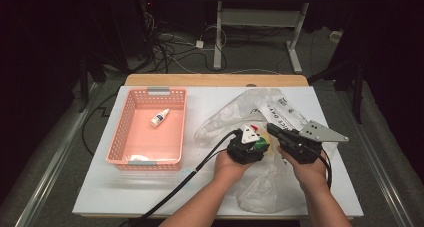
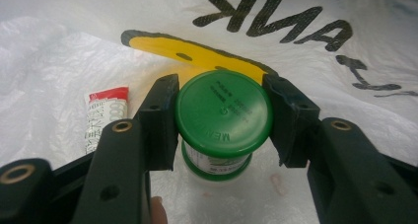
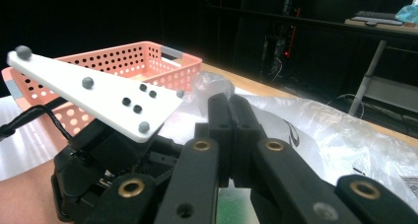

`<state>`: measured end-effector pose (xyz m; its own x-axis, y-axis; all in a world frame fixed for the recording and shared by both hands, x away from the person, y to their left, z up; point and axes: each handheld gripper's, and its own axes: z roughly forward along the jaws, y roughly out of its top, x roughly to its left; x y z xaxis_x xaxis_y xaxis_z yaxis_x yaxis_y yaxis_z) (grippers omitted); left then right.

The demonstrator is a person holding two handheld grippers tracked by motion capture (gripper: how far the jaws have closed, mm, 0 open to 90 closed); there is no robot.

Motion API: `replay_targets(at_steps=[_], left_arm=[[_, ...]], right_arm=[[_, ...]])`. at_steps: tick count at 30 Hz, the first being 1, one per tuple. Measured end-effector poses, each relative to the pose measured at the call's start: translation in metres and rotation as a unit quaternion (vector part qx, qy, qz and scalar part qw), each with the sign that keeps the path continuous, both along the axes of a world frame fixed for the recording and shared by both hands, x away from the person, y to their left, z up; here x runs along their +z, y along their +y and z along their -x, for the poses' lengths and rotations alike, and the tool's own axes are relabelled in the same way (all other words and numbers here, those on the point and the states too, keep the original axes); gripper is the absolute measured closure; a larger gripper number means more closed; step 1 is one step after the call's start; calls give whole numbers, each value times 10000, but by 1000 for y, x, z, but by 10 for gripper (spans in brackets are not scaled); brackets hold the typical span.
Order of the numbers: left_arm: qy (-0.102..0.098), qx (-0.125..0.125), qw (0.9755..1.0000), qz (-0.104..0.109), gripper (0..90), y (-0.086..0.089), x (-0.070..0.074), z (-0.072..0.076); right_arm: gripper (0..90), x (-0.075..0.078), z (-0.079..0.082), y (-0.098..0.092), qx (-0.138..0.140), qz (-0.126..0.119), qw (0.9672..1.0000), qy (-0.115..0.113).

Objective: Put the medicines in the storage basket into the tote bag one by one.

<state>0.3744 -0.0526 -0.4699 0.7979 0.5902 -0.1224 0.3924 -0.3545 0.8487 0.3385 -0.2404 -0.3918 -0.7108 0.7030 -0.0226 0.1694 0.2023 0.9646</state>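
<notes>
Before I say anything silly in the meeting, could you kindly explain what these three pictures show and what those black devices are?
There is no robot here: a person holds a hand-operated two-jaw gripper in each hand. The high view looks down on a white table. The other two pictures come from cameras riding on the grippers, looking along their jaws. On the table sit a pink basket containing a small white bottle, and a crumpled plastic bag. The left gripper is closed on a green-capped jar over the bag, with a red and white tube beside it. The right gripper has its jaws pressed together, seemingly holding nothing.
</notes>
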Motion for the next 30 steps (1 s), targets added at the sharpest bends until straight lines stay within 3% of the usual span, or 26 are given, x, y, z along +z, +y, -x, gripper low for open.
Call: replay_targets(at_steps=[6,12,20,25,30], left_arm=[[103,-2,9999,-57,492,-1,-4,-2],[124,-44,9999,-78,374,4,2,0],[162,-153,9997,93,316,22,9,14],[303,-227,9993,55,240,35,8,23],[427,-355,9983,194,183,48,8,37]], right_arm=[[900,-1,0,0,-11,-19,10000,35],[900,-1,0,-1,10,-3,10000,29],[900,0,1,-1,19,7,10000,12],[900,0,1,0,34,26,10000,17],[900,1,2,1,27,13,10000,-7]])
